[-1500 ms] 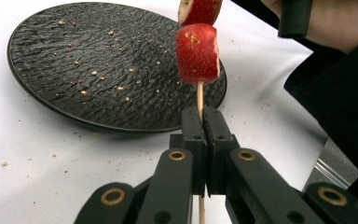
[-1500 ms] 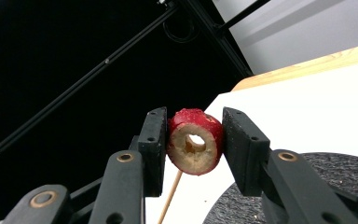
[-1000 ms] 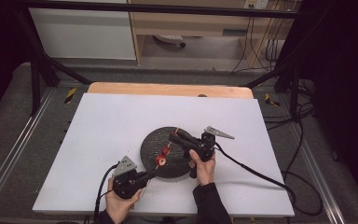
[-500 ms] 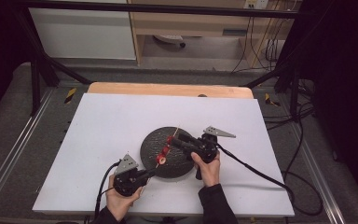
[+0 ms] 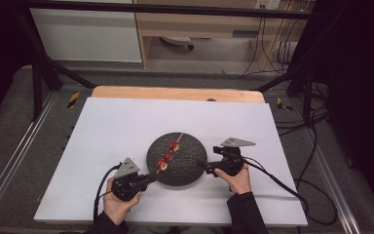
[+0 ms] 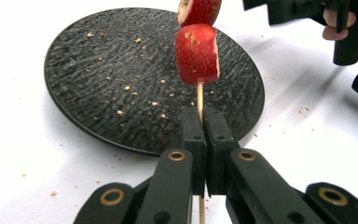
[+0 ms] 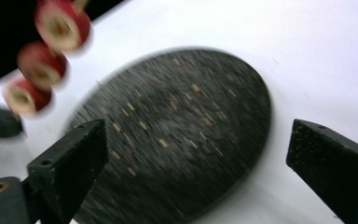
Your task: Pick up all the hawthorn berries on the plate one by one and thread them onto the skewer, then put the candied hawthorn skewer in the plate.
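A work table in a dim room with dark surroundings

The white table top (image 5: 126, 131) has a wooden edge (image 5: 175, 93) at the far side; grey floor (image 5: 9, 151) lies around it, with a white cabinet (image 5: 85, 36), a wooden shelf (image 5: 199, 27) and black cables (image 5: 316, 141) behind.

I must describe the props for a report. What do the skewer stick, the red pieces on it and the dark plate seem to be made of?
Skewer stick: thin, pale, matt, probably bamboo or wood.
Red pieces: red skin, cream cut faces, like sliced fruit; real or imitation cannot be told.
Dark plate: black, rough ridged surface, perhaps slate or textured ceramic, with pale crumbs on it.
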A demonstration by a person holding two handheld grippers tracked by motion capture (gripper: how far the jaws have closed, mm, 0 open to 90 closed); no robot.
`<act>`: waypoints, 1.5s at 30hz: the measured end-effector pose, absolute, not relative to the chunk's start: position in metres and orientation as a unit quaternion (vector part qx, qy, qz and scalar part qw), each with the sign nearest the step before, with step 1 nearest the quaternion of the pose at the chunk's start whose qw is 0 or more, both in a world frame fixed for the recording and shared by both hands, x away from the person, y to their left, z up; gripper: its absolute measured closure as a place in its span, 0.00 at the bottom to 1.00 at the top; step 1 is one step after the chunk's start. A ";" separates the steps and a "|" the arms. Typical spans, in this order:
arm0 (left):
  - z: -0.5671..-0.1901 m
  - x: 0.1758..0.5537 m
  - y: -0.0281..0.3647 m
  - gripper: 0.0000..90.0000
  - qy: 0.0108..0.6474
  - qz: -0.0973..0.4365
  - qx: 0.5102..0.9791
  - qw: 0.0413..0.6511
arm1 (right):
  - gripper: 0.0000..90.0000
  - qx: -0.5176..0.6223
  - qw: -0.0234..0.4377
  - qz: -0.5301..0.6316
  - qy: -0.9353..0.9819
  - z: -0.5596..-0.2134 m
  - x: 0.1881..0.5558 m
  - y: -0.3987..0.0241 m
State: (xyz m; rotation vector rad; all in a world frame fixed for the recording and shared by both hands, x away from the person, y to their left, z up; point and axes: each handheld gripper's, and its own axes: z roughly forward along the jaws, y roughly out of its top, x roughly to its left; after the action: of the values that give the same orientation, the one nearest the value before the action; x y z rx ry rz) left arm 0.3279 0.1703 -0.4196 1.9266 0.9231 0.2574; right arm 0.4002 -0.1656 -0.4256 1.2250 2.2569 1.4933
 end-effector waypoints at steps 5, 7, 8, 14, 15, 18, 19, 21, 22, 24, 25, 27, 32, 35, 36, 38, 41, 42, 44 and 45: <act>-0.412 0.337 0.174 0.98 0.378 0.107 0.793 0.467 | 0.03 0.409 0.097 0.467 0.777 -0.436 0.394 -0.185; -0.409 0.343 0.175 0.98 0.379 0.107 0.797 0.458 | 0.01 0.410 0.102 0.454 0.785 -0.439 0.391 -0.192; -0.408 0.345 0.176 0.98 0.380 0.108 0.799 0.455 | 0.01 0.409 0.108 0.448 0.788 -0.440 0.389 -0.197; -0.403 0.362 0.174 0.98 0.382 0.103 0.810 0.434 | 0.01 0.409 0.116 0.433 0.795 -0.447 0.381 -0.216; -0.402 0.364 0.173 0.98 0.383 0.104 0.811 0.430 | 0.01 0.408 0.116 0.430 0.797 -0.448 0.380 -0.218; -0.402 0.370 0.170 0.98 0.384 0.101 0.818 0.417 | 0.01 0.416 0.115 0.427 0.795 -0.452 0.376 -0.226; -0.403 0.372 0.168 0.98 0.384 0.104 0.820 0.412 | 0.01 0.415 0.118 0.425 0.795 -0.453 0.376 -0.227; -0.403 0.376 0.165 0.98 0.386 0.103 0.824 0.403 | 0.01 0.418 0.119 0.421 0.796 -0.454 0.373 -0.233; -0.404 0.379 0.164 0.98 0.387 0.103 0.825 0.399 | 0.01 0.421 0.119 0.421 0.794 -0.454 0.372 -0.235; -0.405 0.383 0.161 0.98 0.390 0.098 0.829 0.389 | 0.01 0.424 0.119 0.423 0.792 -0.454 0.370 -0.240; -0.405 0.385 0.160 0.98 0.390 0.100 0.831 0.384 | 0.01 0.425 0.122 0.422 0.792 -0.455 0.369 -0.241; -0.407 0.388 0.157 0.98 0.392 0.100 0.834 0.375 | 0.01 0.428 0.122 0.423 0.789 -0.455 0.367 -0.245; -0.411 0.395 0.152 0.98 0.399 0.095 0.842 0.351 | 0.01 0.435 0.124 0.422 0.786 -0.456 0.365 -0.253; -0.413 0.397 0.147 0.98 0.398 0.093 0.849 0.334 | 0.01 0.436 0.124 0.422 0.785 -0.456 0.363 -0.255; -0.414 0.398 0.145 0.98 0.397 0.093 0.852 0.328 | 0.01 0.438 0.122 0.421 0.785 -0.456 0.363 -0.255; -0.416 0.398 0.142 0.98 0.400 0.093 0.853 0.322 | 0.01 0.437 0.123 0.421 0.786 -0.457 0.362 -0.257; -0.418 0.400 0.138 0.98 0.402 0.090 0.856 0.314 | 0.01 0.437 0.123 0.421 0.785 -0.457 0.362 -0.258; -0.418 0.400 0.137 0.98 0.404 0.091 0.856 0.310 | 0.01 0.438 0.122 0.422 0.785 -0.457 0.362 -0.258; -0.419 0.401 0.134 0.98 0.408 0.088 0.857 0.304 | 0.01 0.437 0.124 0.424 0.784 -0.457 0.362 -0.259; -0.419 0.401 0.132 0.98 0.407 0.088 0.858 0.301 | 0.01 0.437 0.124 0.424 0.784 -0.457 0.361 -0.259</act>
State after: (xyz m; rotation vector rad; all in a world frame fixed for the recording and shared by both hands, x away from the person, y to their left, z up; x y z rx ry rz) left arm 0.4009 0.1324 -0.4193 2.2765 1.0795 0.2330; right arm 0.3615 -0.2589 -0.4571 1.2737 2.2856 1.2362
